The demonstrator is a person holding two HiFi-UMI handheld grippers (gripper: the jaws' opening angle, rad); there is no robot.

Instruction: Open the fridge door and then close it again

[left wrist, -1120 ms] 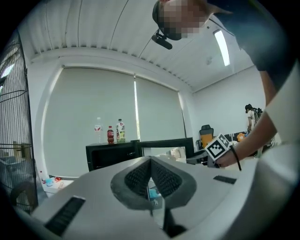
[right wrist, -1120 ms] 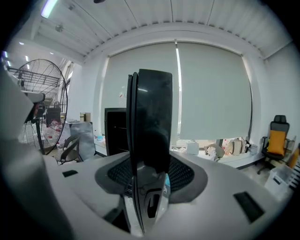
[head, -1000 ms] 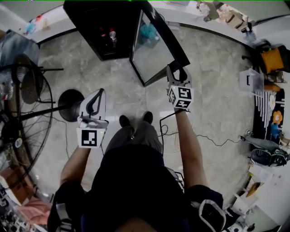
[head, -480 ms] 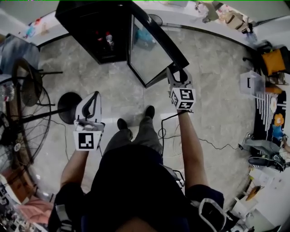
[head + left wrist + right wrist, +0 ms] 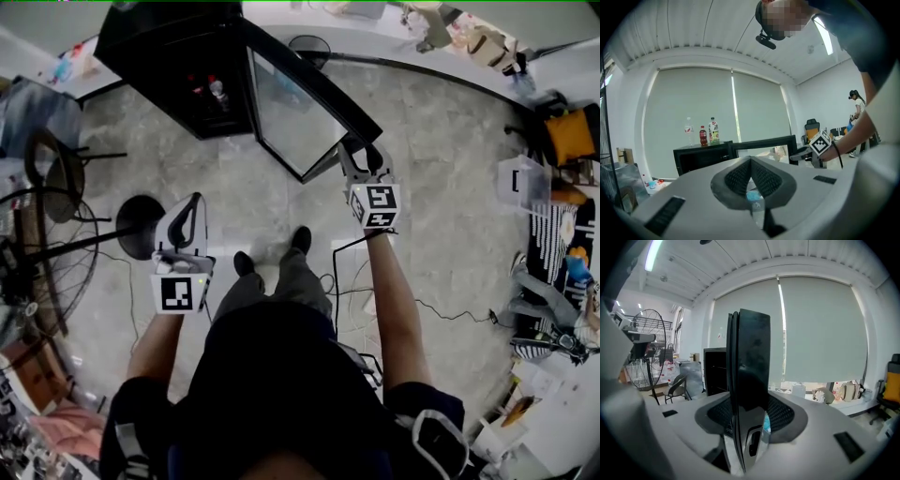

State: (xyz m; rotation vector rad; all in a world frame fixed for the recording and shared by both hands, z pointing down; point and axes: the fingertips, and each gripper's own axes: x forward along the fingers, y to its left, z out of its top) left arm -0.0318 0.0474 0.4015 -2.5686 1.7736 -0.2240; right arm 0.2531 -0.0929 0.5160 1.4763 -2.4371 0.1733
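Note:
The black fridge (image 5: pixel 178 66) stands at the top of the head view, with its glass door (image 5: pixel 300 112) swung wide open toward me. My right gripper (image 5: pixel 359 155) is shut on the door's free edge. In the right gripper view that dark door edge (image 5: pixel 747 380) stands upright between the pads (image 5: pixel 783 416) of the right gripper (image 5: pixel 750 427). My left gripper (image 5: pixel 185 211) hangs over the floor to the left, shut and empty, well away from the fridge. The left gripper view shows the left gripper (image 5: pixel 751 176) aimed at the fridge (image 5: pixel 701 157) and its door (image 5: pixel 764 147).
Bottles (image 5: pixel 707 132) stand on the fridge top. A floor fan (image 5: pixel 47 234) with a round base (image 5: pixel 141 225) is at my left. Cables (image 5: pixel 441 309) trail over the tiles on the right. Clutter and an orange chair (image 5: pixel 572 131) line the right wall.
The door has swung wider from the cabinet with my right gripper still on its edge. I have stepped along the floor, and the left gripper came with me, still shut.

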